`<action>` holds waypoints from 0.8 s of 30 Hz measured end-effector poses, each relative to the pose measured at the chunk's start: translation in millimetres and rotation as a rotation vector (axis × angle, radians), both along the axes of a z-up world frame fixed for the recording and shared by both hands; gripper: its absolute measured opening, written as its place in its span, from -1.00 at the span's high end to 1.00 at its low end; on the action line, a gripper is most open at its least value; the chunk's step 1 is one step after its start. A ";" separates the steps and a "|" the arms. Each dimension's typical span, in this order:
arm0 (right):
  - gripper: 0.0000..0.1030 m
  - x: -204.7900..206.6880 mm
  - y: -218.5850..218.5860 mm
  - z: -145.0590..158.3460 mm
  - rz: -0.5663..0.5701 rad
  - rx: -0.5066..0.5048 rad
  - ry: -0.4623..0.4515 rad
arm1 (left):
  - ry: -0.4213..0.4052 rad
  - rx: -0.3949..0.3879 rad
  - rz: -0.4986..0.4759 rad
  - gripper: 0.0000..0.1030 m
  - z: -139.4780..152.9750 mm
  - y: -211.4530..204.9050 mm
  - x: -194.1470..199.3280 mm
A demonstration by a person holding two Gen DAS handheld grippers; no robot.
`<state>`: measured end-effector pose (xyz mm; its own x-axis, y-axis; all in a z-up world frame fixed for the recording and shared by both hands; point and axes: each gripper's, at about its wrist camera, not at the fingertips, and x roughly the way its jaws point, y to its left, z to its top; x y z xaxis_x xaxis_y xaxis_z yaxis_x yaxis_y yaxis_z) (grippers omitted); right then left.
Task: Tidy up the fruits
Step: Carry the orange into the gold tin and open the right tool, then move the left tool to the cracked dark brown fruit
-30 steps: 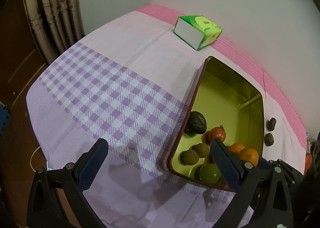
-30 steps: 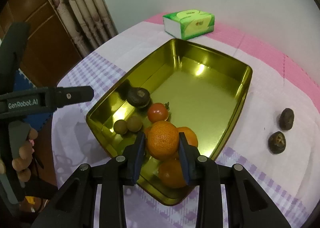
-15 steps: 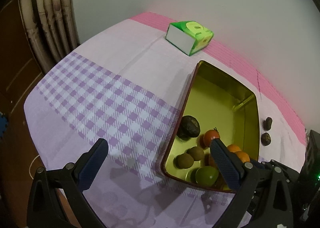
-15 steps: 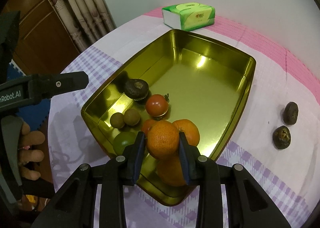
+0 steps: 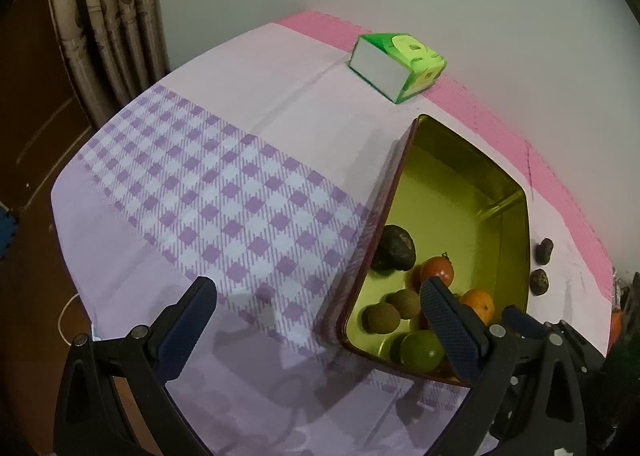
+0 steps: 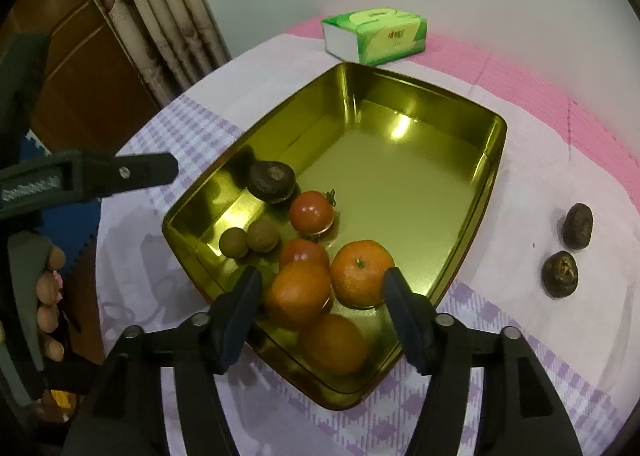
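A gold tin tray (image 6: pixel 494 159) holds three oranges, two tomatoes, a dark wrinkled fruit (image 6: pixel 272 185) and two small brown fruits (image 6: pixel 248 239). My right gripper (image 6: pixel 322 292) hangs over the tray's near end with its jaws opening. One orange (image 6: pixel 298 294) lies between them on the pile, and neither pad presses on it. Beside it sits a second orange (image 6: pixel 362 272). My left gripper (image 5: pixel 318 312) is open and holds nothing, above the checked cloth and the tray's (image 5: pixel 394 191) near corner. A green fruit (image 5: pixel 420 350) lies in that corner.
Two dark fruits (image 6: pixel 578 225) (image 6: pixel 560 274) lie on the cloth right of the tray. A green tissue pack (image 6: pixel 374 35) stands at the table's far edge by the wall. Curtains and a wooden door are at the left. A hand (image 6: pixel 48 288) grips the left tool.
The right gripper's jaws have parted and let go of the orange, which now rests on the other oranges in the tray. The left gripper stays open.
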<state>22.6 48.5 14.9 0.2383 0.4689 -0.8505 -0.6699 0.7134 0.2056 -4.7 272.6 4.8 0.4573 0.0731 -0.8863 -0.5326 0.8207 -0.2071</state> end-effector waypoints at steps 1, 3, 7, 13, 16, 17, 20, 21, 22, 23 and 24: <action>-0.29 0.0 -0.6 1.3 -0.003 0.002 -0.003 | 0.004 0.002 -0.001 -0.96 -0.2 -0.3 0.4; -0.41 0.3 -4.2 6.0 -0.014 0.010 -0.019 | 0.006 0.013 -0.005 -0.96 0.5 -1.5 0.9; -0.55 4.5 -19.7 17.3 -0.059 0.035 -0.046 | 0.001 0.030 -0.025 -0.96 2.6 -5.2 1.6; -0.69 24.3 -66.9 30.2 -0.192 0.032 -0.112 | -0.011 0.062 -0.049 -0.96 7.6 -10.3 2.9; -0.88 38.4 -103.3 23.9 -0.283 -0.020 -0.155 | -0.014 0.089 -0.064 -0.95 10.1 -15.4 2.9; -0.89 42.5 -112.5 21.0 -0.304 -0.033 -0.164 | -0.015 0.095 -0.068 -0.96 10.9 -16.8 3.0; -0.89 57.2 -152.6 3.0 -0.400 -0.099 -0.164 | -0.024 0.113 -0.084 -0.96 13.1 -21.2 3.5; -0.89 60.1 -162.5 -2.3 -0.422 -0.108 -0.158 | -0.027 0.118 -0.090 -0.95 14.0 -23.0 3.4; -0.89 63.6 -173.5 -7.8 -0.441 -0.114 -0.151 | -0.031 0.128 -0.096 -0.96 14.9 -25.2 3.6; -0.89 67.5 -185.5 -13.7 -0.464 -0.128 -0.149 | -0.035 0.144 -0.106 -0.96 16.2 -28.4 3.9; -0.89 71.6 -197.9 -20.6 -0.488 -0.146 -0.149 | -0.039 0.156 -0.115 -0.96 17.4 -31.5 4.4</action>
